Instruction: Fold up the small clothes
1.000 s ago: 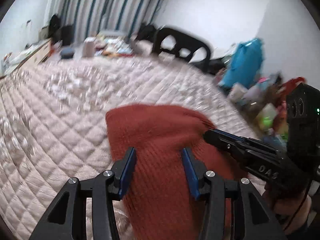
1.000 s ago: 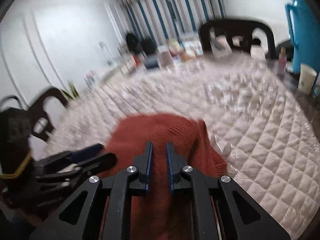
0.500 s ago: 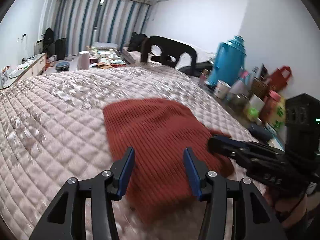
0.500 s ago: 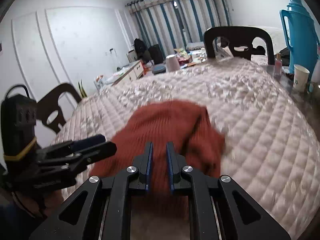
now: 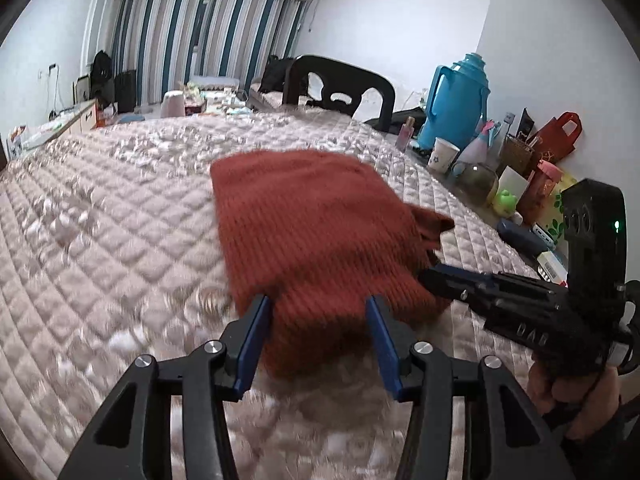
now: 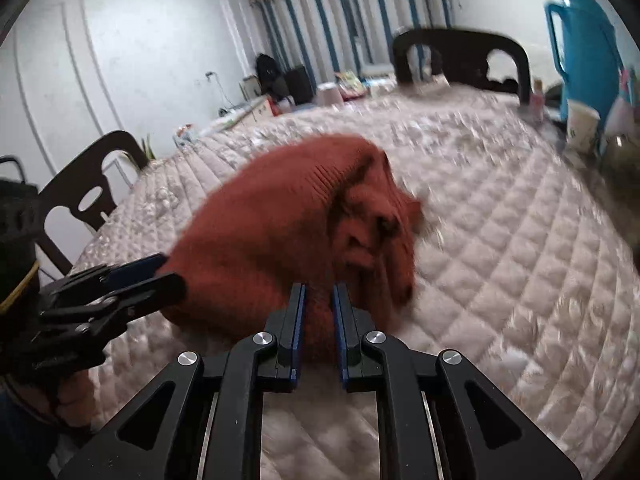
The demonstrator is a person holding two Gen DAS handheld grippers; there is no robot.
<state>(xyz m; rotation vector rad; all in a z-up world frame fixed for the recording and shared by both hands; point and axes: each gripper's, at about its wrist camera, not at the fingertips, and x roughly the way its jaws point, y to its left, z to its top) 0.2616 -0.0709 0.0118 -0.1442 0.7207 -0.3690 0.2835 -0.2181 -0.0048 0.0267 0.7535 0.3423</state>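
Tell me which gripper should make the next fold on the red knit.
Probably the right. The right gripper is already pinched on the near edge of the red knit garment, so it could carry that edge over. The left gripper stands wider around the hem; whether it grips is unclear.

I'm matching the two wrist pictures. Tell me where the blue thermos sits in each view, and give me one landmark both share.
Left wrist: the blue thermos stands upper right, past the quilted table's far right edge, behind a paper cup.
Right wrist: the thermos is at the top right edge, partly cut off.
Shared landmark: the dark chair back at the table's far side, left of the thermos.
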